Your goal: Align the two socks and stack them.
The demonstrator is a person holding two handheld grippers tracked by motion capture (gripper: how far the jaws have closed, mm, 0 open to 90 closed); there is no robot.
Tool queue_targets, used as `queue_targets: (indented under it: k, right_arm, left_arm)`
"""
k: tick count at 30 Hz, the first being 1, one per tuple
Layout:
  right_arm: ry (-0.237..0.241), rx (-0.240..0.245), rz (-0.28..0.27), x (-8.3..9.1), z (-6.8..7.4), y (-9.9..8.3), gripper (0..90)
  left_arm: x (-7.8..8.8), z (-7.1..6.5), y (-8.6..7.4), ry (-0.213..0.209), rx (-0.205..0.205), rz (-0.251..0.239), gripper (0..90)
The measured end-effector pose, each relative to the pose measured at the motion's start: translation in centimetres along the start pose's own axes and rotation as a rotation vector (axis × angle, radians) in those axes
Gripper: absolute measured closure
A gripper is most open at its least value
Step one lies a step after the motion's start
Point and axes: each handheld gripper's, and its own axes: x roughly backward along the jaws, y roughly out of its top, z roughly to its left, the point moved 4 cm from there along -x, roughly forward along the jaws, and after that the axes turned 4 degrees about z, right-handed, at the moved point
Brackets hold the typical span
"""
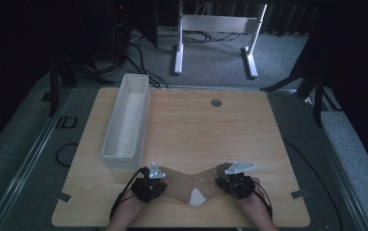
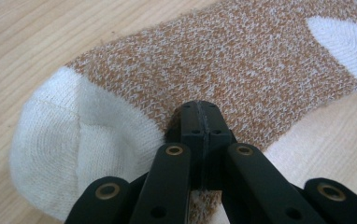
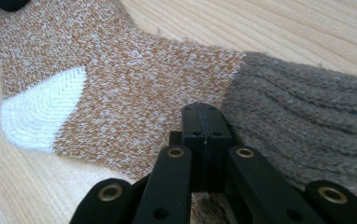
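Two grippers, both clamped tight with jaws pressed together on one sock (image 1: 191,183). Left gripper (image 2: 200,116) pinches the brown speckled knit just beside the white toe (image 2: 74,144); right gripper (image 3: 204,119) bites the fabric right where the speckled part meets the grey ribbed cuff (image 3: 307,121). One white heel patch (image 3: 41,109) sits between the two grips. From the high view, the sock lies bent in a shallow V at the near edge of the wooden table (image 1: 206,130), one hand (image 1: 129,214) behind each gripper. One long white bin (image 1: 126,122) stands at the left of the table, near the left gripper but apart from the sock. One small grey disc (image 1: 216,102) sits far up the tabletop.
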Motion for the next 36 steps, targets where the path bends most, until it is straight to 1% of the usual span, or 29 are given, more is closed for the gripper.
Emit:
queue_targets:
  k: [9,14,16,20,23,25,26,27,29,30,31,33,36]
  right_arm:
    - [0.003,0.007,-0.001,0.3,0.5,-0.5,90.0]
    - [0.006,0.012,0.0,0.4,0.8,-0.7,90.0]
    - [0.007,0.006,0.0,0.4,0.8,-0.7,90.0]
    - [0.004,0.01,0.001,0.4,0.8,-0.6,90.0]
    - [0.006,0.008,0.001,0.4,0.7,-0.6,90.0]
    - [0.007,0.007,0.0,0.4,0.7,-0.6,90.0]
    - [0.007,0.006,0.0,0.4,0.7,-0.6,90.0]
    - [0.007,0.006,0.0,0.4,0.7,-0.6,90.0]
    - [0.007,0.006,0.001,0.3,0.7,-0.6,90.0]
    - [0.006,0.007,0.0,0.3,0.7,-0.6,90.0]
    - [0.006,0.007,0.0,0.3,0.7,-0.6,90.0]
    - [0.005,0.009,0.002,0.3,0.7,-0.6,90.0]
    - [0.005,0.005,0.002,0.3,0.7,-0.6,90.0]
  left_arm:
    - [0.4,-0.9,-0.9,-0.015,-0.009,0.005,90.0]
    - [0.5,-1.3,-1.1,-0.021,-0.01,0.004,90.0]
    - [0.6,-1.3,-1.2,-0.022,-0.011,0.005,90.0]
    - [0.7,-1.3,-1.1,-0.028,-0.005,0.0,90.0]
    - [1.5,-1.2,-0.9,-0.045,0.013,-0.017,89.4]
    - [2.5,-0.9,-0.8,-0.048,0.028,-0.048,82.6]
    - [3.1,-0.6,-0.7,-0.035,0.03,-0.062,82.3]
    - [3.8,-0.2,-0.6,-0.019,0.039,-0.082,79.8]
    - [4.8,0.9,-0.7,0.003,0.072,-0.105,74.7]
    - [5.1,1.5,-0.8,-0.002,0.093,-0.102,70.7]
    - [5.3,2.1,-0.9,-0.003,0.112,-0.1,64.0]
    - [5.4,2.8,-1.3,-0.004,0.139,-0.092,63.4]
    - [4.7,3.4,-2.0,0.0,0.151,-0.06,62.1]
